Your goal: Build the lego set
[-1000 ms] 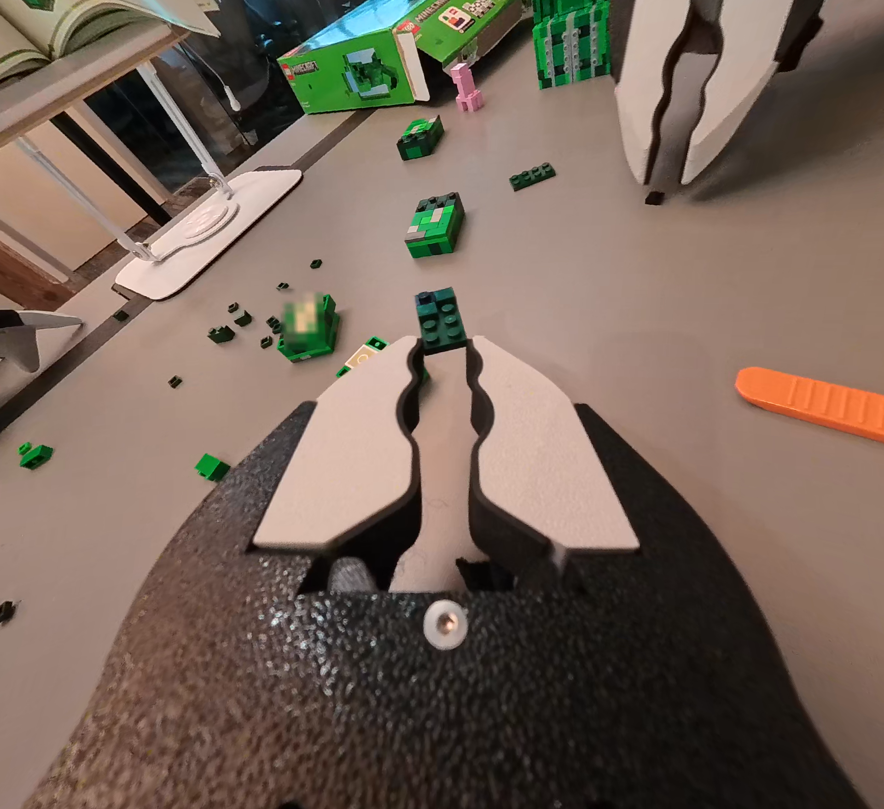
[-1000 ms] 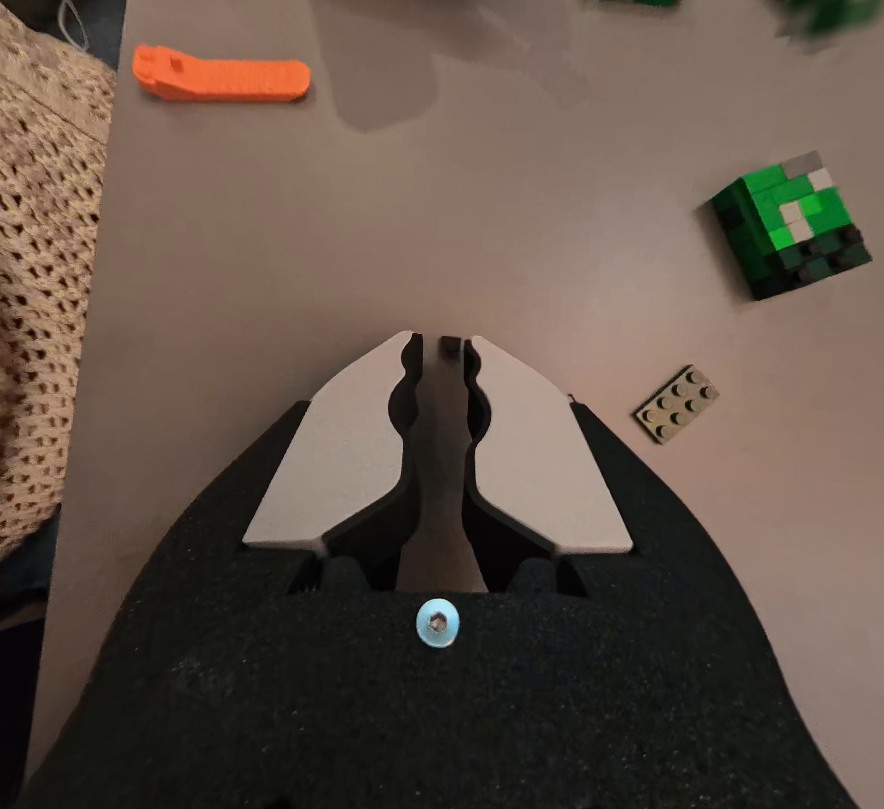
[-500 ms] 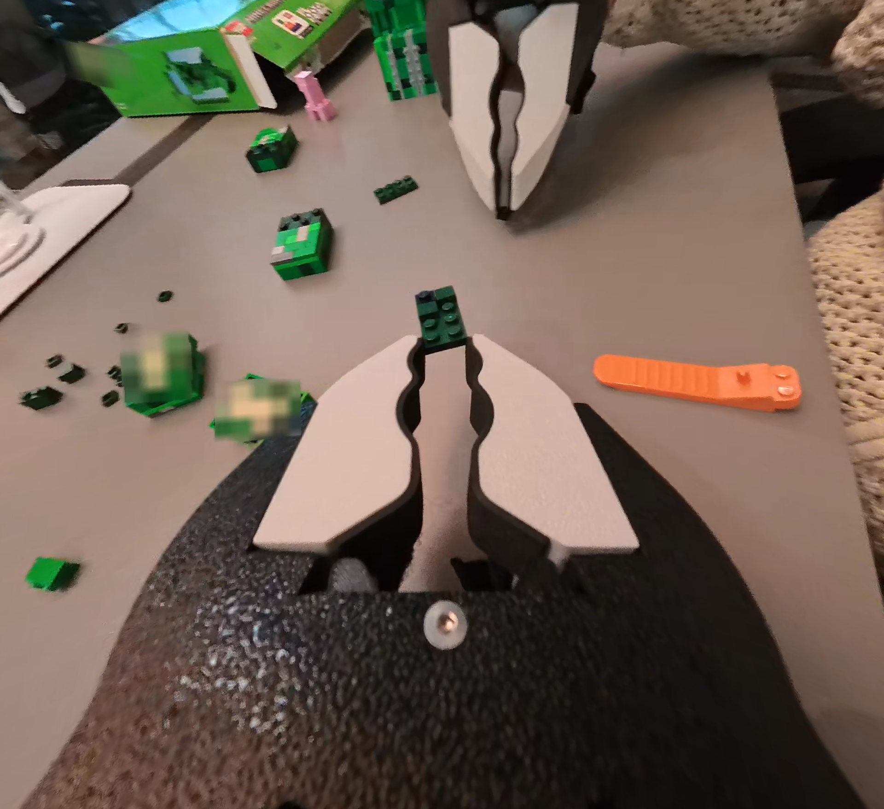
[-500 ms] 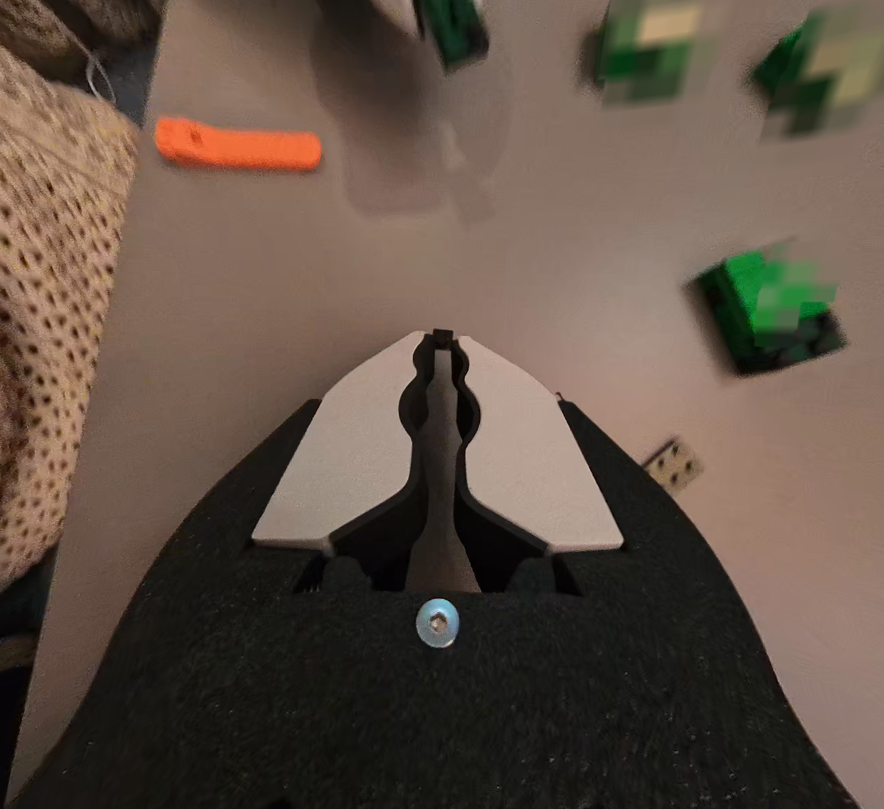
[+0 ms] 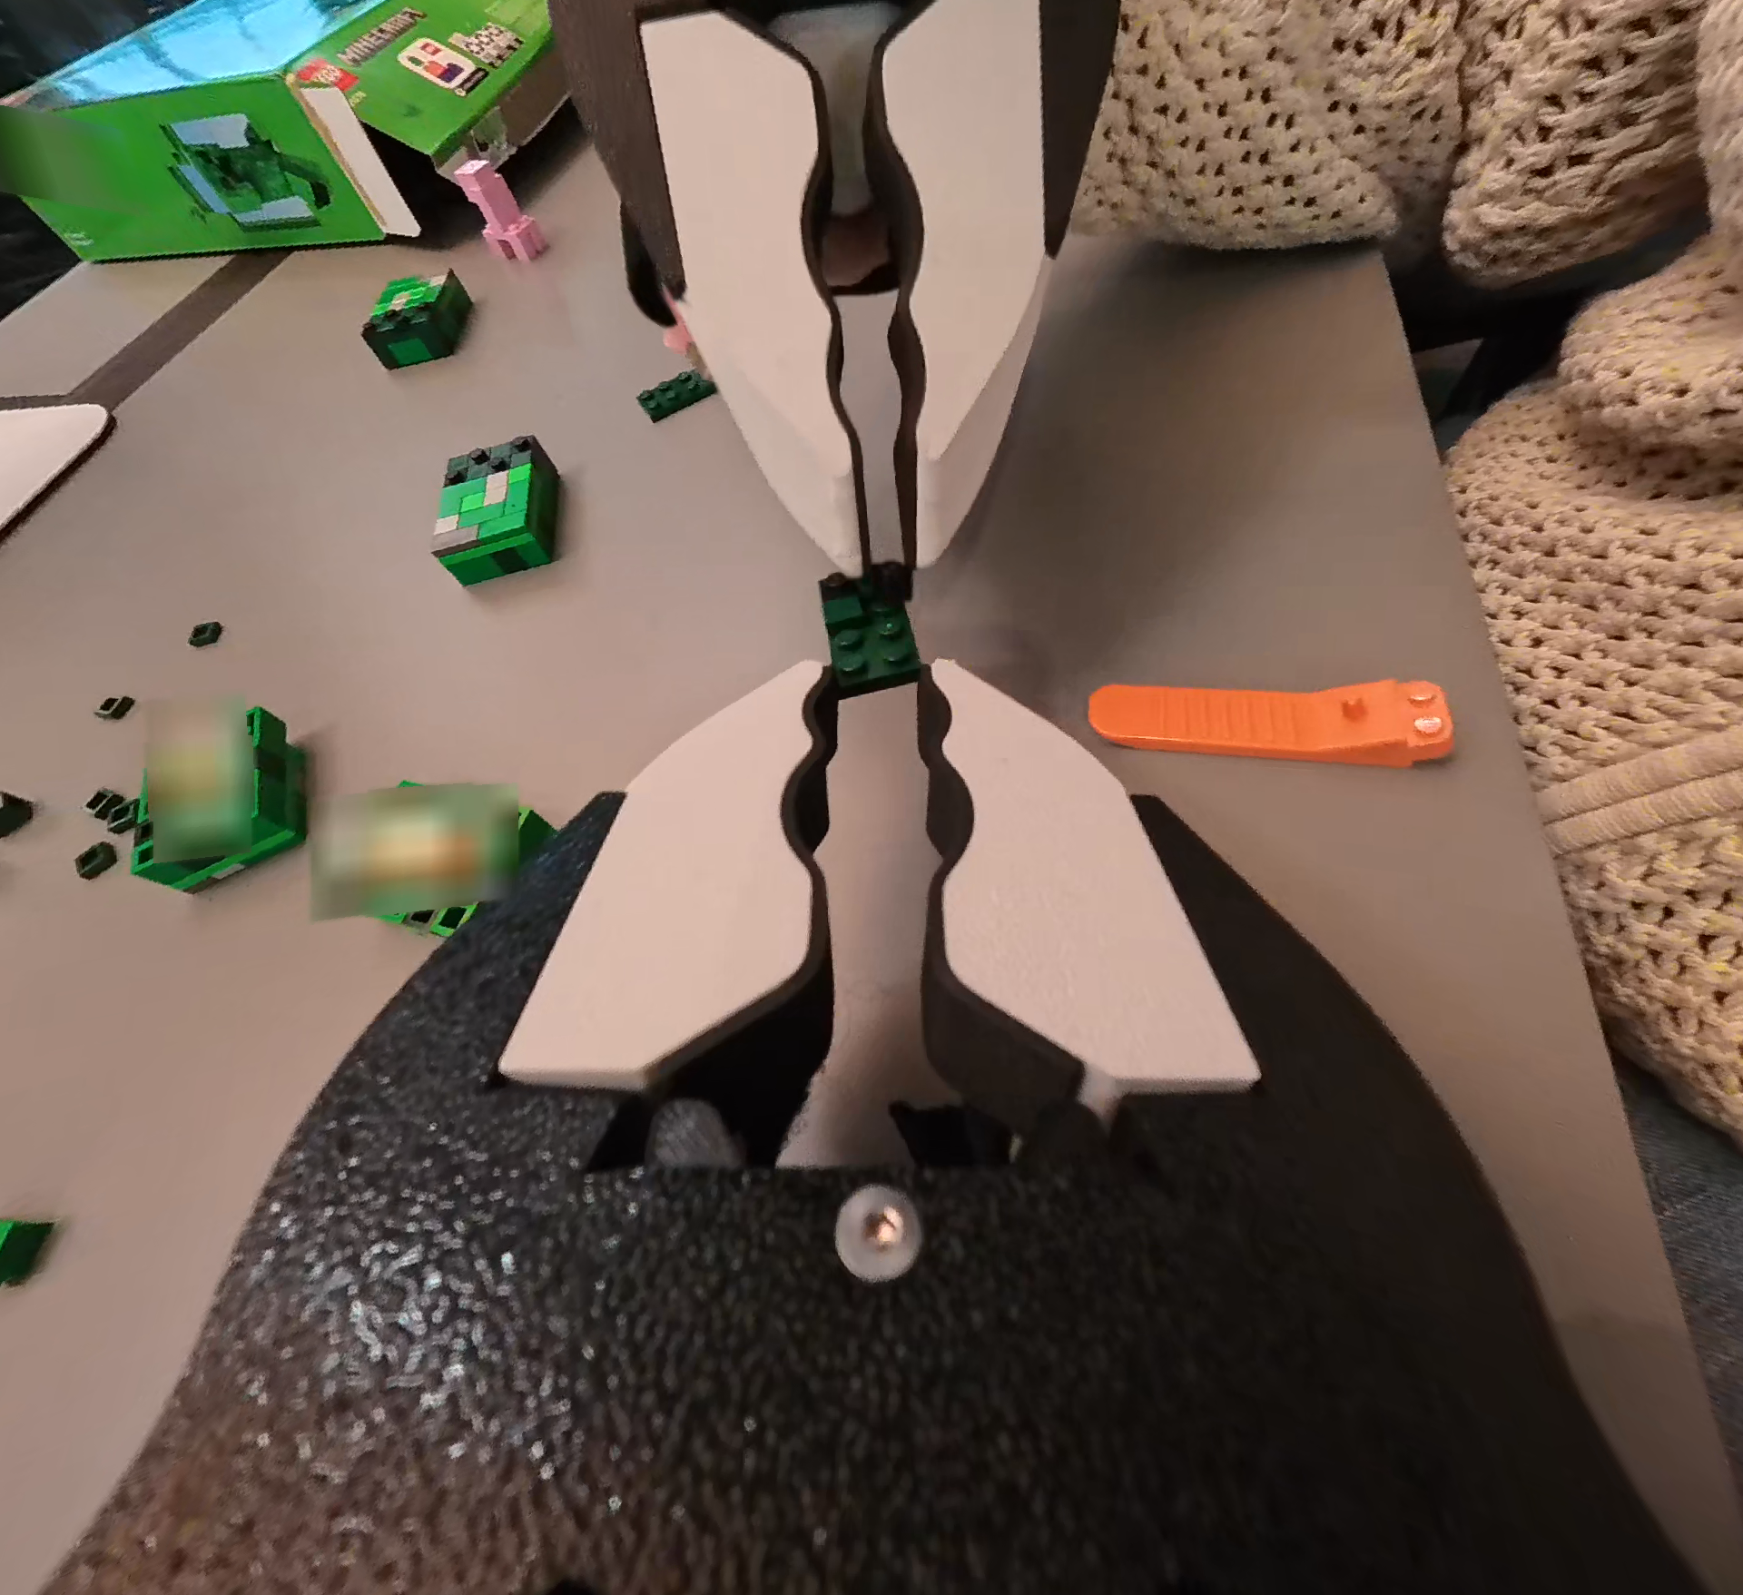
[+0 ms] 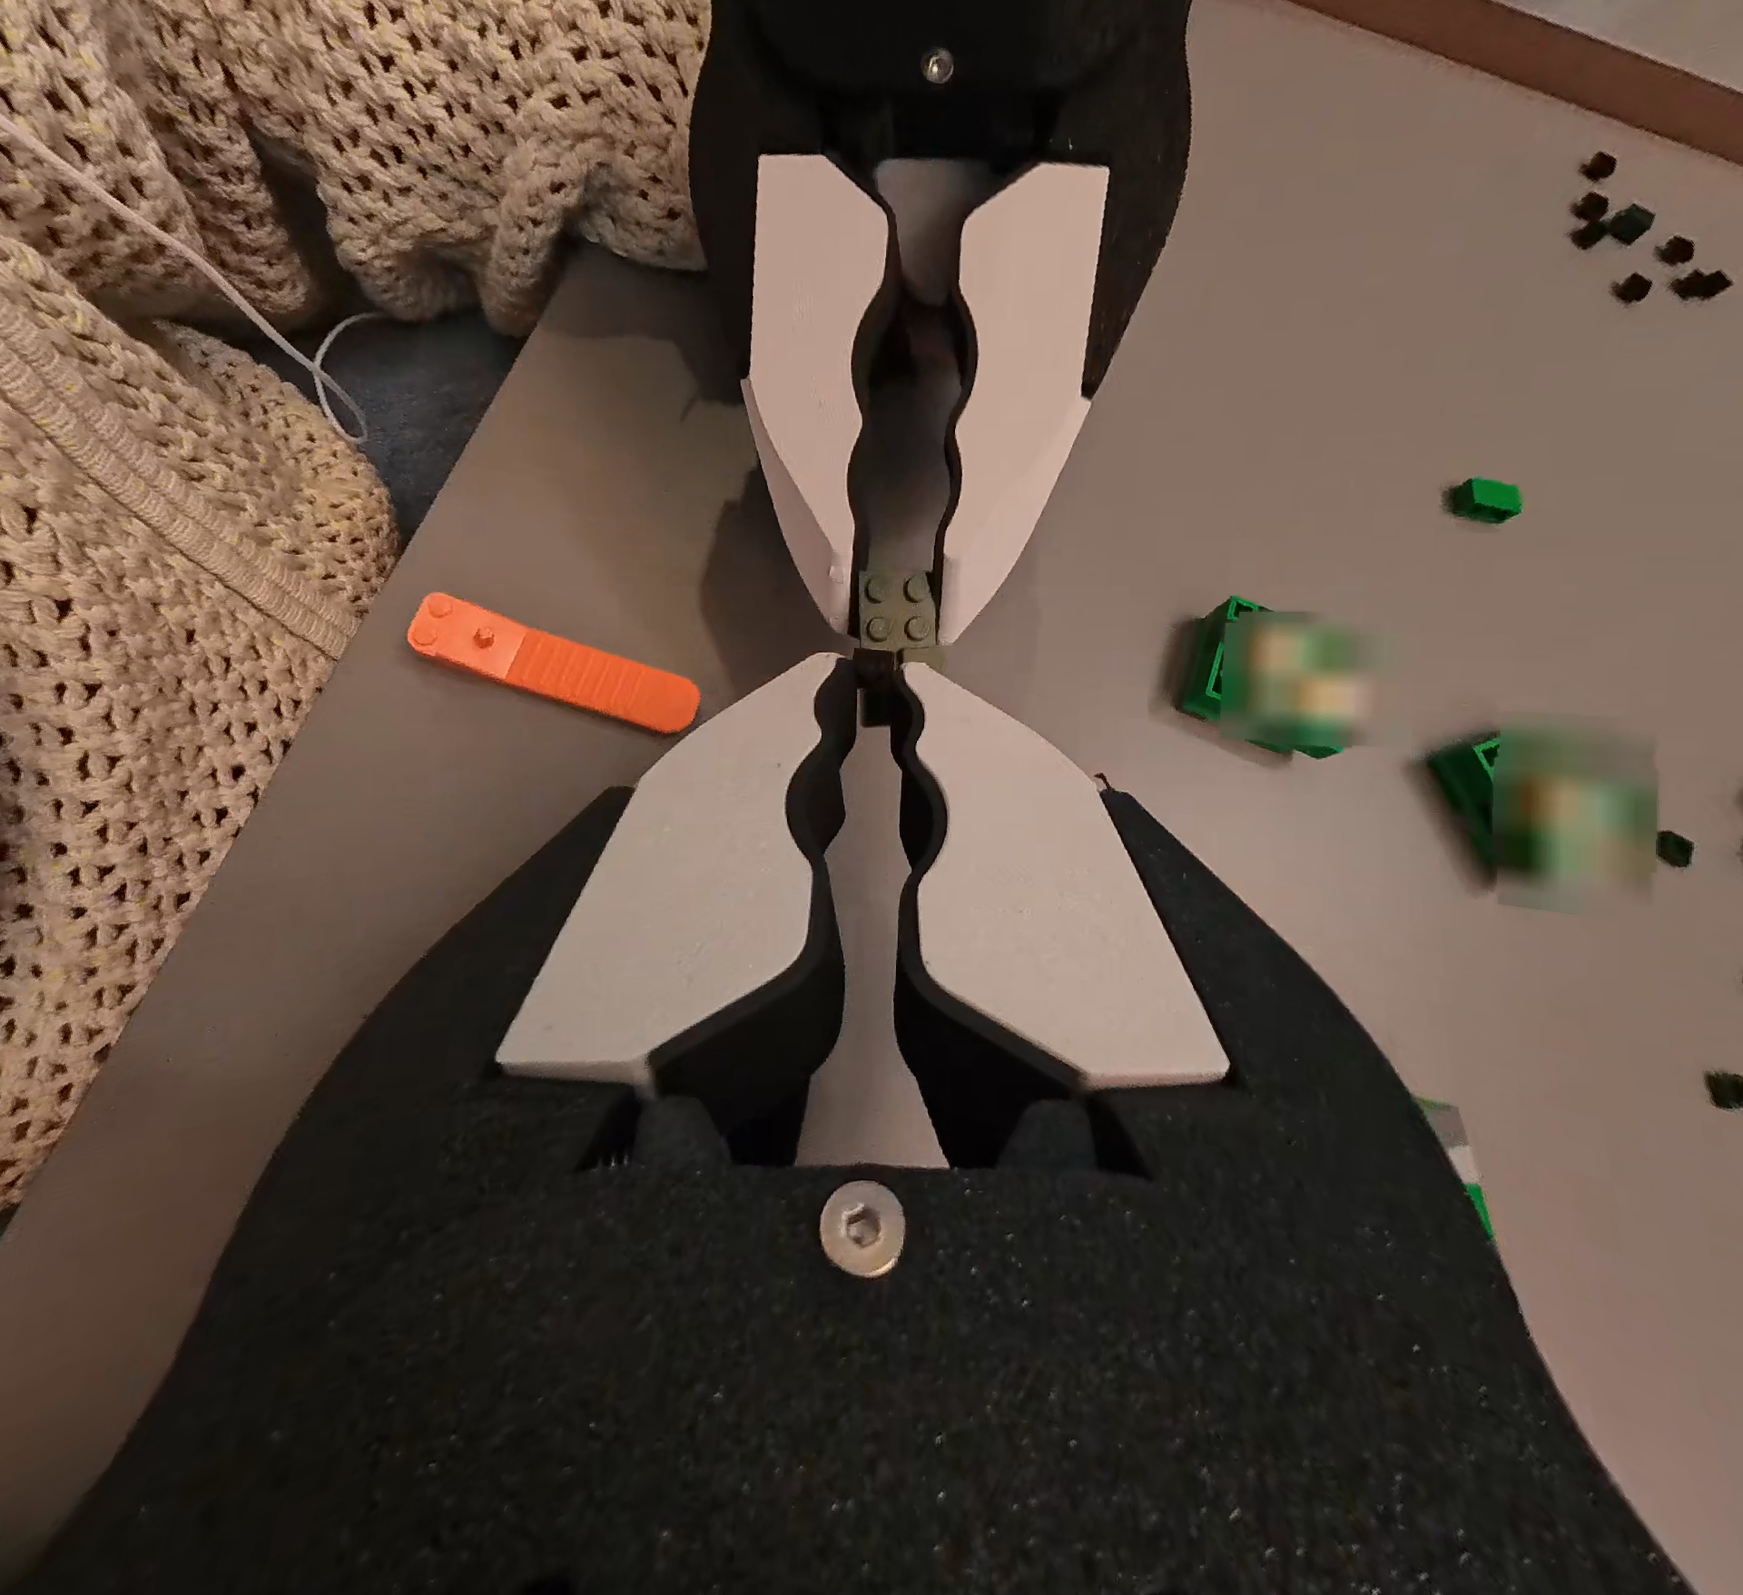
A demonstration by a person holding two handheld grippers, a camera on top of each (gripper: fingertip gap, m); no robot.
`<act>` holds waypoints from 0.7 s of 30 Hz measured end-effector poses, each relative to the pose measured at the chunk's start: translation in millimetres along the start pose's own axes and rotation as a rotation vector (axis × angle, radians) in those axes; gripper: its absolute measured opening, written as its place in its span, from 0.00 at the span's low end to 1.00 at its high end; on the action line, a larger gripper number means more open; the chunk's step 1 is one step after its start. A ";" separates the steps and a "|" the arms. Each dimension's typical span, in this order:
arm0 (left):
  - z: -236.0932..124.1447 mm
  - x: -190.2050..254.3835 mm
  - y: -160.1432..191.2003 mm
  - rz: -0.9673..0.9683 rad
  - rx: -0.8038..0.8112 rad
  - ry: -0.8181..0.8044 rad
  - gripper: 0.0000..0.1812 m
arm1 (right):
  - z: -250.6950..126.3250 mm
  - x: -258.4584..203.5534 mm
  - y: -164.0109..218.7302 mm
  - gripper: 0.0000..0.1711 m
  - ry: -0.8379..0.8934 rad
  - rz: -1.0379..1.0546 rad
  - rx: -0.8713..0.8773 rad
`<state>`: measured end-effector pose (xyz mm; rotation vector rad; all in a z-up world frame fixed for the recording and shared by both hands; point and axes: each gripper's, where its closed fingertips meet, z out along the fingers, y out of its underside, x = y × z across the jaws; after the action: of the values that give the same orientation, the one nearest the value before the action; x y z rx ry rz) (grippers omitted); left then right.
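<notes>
Dark green studded plate (image 5: pixel 872 649) held above the table, tiny black piece (image 5: pixel 889 578) touching its far end.

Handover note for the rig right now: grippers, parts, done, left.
Left gripper: shut on the dark green plate, held above the table.
Right gripper: shut on a small black piece, tip to tip with the left, piece at the plate's far edge.
Nearby: orange brick separator, green cube sub-builds, loose dark bits, set box.
Done: both parts picked and brought together.
Left: whether the piece is seated is unclear; press it on, then carry on building.
</notes>
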<state>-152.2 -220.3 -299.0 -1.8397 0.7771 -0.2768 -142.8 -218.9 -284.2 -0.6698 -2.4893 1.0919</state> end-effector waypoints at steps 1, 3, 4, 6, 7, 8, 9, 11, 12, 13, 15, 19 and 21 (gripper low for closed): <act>0.1 0.2 -0.1 -0.001 0.000 0.002 0.09 | 0.9 0.2 -0.1 0.04 -0.002 -0.004 -0.001; 0.2 0.4 -0.4 -0.002 0.002 0.005 0.09 | 2.1 0.9 0.0 0.04 -0.005 -0.008 -0.007; 0.4 0.4 -0.5 -0.003 0.002 0.006 0.09 | 2.3 0.9 0.1 0.04 -0.006 -0.010 -0.010; 0.6 0.3 -0.8 -0.006 0.003 0.007 0.09 | 2.2 1.5 0.0 0.04 -0.004 -0.020 -0.013; 0.6 0.3 -1.0 -0.007 0.004 0.008 0.09 | 2.0 1.7 0.1 0.04 -0.003 -0.022 -0.016; 0.7 0.2 -1.0 -0.009 0.004 0.008 0.09 | 1.8 1.5 0.1 0.04 -0.006 -0.023 -0.017; 0.9 0.0 -1.2 -0.010 0.004 0.008 0.09 | 1.7 1.6 0.3 0.04 -0.006 -0.024 -0.018; 1.3 -0.3 -1.2 -0.013 0.003 0.007 0.09 | 1.2 2.3 0.7 0.04 -0.001 -0.027 -0.021; 1.4 -0.3 -1.3 -0.014 0.003 0.007 0.09 | 0.9 2.5 0.8 0.04 0.000 -0.028 -0.021; 1.6 -0.5 -1.4 -0.016 0.004 0.007 0.09 | 0.6 2.8 1.0 0.04 0.002 -0.027 -0.021; 1.6 -1.3 -1.8 -0.021 0.006 0.005 0.09 | -0.1 3.9 1.3 0.05 0.010 -0.024 -0.018; 1.6 -3.5 -2.8 -0.035 0.012 -0.003 0.09 | -2.1 6.8 0.9 0.06 0.048 -0.035 -0.003; 1.4 -6.0 -3.4 -0.046 0.016 -0.016 0.09 | -4.6 8.9 0.2 0.07 0.088 -0.045 0.012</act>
<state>-154.7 -214.8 -295.5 -1.8441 0.7200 -0.2973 -147.9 -211.2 -280.3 -0.6416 -2.4095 1.0374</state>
